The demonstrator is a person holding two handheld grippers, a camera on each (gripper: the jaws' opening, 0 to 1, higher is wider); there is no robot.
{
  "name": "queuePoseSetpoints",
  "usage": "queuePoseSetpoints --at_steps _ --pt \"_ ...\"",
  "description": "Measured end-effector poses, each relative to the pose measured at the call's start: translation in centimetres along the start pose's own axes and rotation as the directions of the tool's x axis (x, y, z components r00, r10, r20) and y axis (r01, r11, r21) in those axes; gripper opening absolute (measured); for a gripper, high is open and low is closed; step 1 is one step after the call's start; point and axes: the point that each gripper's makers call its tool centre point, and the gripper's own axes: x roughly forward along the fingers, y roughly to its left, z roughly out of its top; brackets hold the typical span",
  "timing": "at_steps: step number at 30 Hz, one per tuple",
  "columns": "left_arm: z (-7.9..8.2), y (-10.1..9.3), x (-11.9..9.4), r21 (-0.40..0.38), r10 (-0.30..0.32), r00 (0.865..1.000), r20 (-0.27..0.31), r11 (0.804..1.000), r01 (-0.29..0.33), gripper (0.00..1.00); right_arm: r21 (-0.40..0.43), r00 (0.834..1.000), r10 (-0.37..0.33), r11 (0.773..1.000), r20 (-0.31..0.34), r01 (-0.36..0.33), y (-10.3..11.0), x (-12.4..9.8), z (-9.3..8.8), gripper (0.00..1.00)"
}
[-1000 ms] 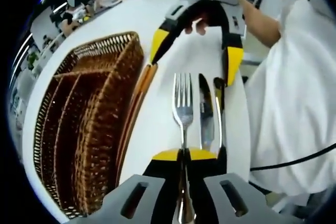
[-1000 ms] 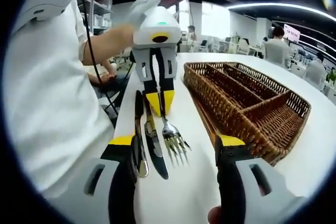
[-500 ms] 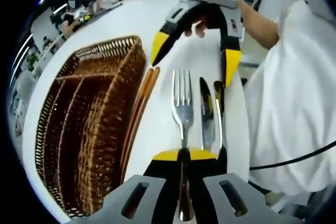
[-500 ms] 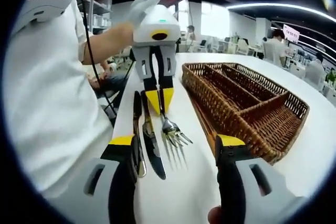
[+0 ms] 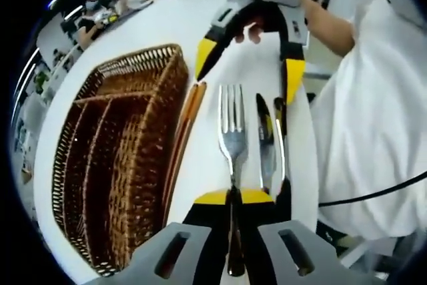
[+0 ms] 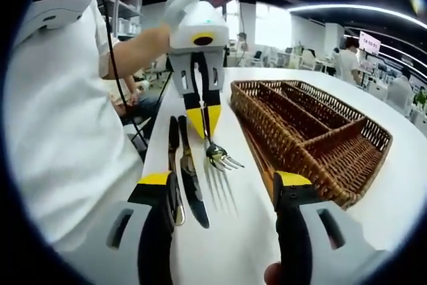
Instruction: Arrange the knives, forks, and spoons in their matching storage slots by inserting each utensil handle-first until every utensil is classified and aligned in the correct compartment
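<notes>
The left gripper (image 5: 233, 195), clamped on the fork (image 5: 231, 135) handle, holds it parallel to and just beside the basket (image 5: 127, 151); the right gripper (image 6: 220, 181) is wide open.

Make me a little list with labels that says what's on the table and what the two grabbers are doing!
Left gripper: shut on the fork's handle
Fork: tines lifted off the table
Right gripper: open, holding nothing
Knife: flat on the table beside the fork
Spoon: flat beside the knife
Wicker tray: compartments hold no utensils
Table: white
</notes>
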Motion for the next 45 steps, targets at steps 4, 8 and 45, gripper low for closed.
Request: queuePoseSetpoints --at_steps 4,8,45 --pt "0.0 0.2 -0.4 0.012 0.006 1.0 -0.015 1.0 -0.006 0.01 0.0 1.0 -0.001 1.0 0.002 0.001 0.0 0.0 0.0 0.62" --pt "0.1 0.6 -0.9 0.029 0.019 0.999 -0.026 0.999 -0.018 0.01 0.0 1.0 -0.002 1.0 0.001 0.002 -0.1 0.0 0.0 0.62" --pt "2.0 4.8 -5.8 0.145 0.105 0.993 -0.052 0.985 -0.096 0.01 0.004 1.0 -0.017 1.0 -0.004 0.017 -0.6 -0.1 0.5 0.61"
